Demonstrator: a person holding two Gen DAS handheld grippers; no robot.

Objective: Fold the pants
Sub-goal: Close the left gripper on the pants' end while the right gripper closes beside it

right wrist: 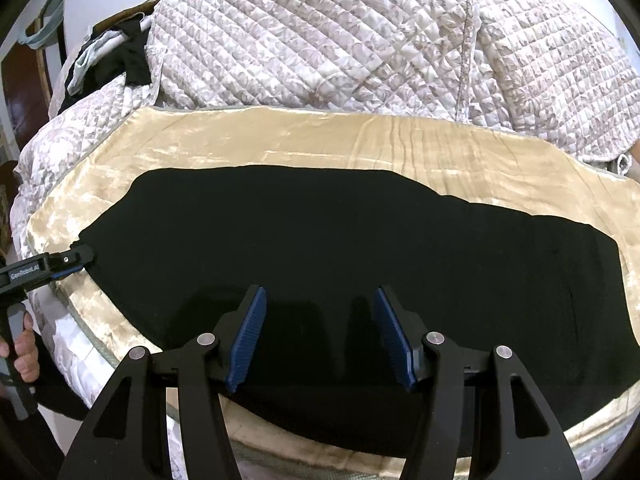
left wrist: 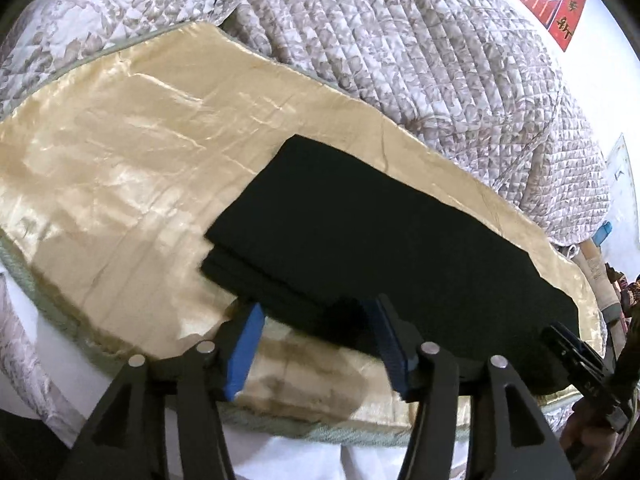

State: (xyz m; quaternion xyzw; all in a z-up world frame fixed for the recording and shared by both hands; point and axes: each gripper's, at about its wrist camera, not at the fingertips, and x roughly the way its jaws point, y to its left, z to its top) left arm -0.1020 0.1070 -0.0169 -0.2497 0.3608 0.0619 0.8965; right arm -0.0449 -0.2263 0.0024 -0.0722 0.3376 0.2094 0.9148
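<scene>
Black pants [right wrist: 320, 240] lie folded lengthwise along the gold blanket's [right wrist: 280, 136] near edge. Left gripper [left wrist: 316, 344] and right gripper [right wrist: 320, 332] both gape, holding nothing. Soft, limp cloth, probably light: pinch the layered left end.

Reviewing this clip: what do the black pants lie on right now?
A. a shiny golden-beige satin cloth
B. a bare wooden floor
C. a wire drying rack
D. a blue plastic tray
A: in both wrist views the black pants lie flat on the shiny golden-beige satin cloth, which borders them on all visible sides, with the quilted floral bedding behind.
</scene>
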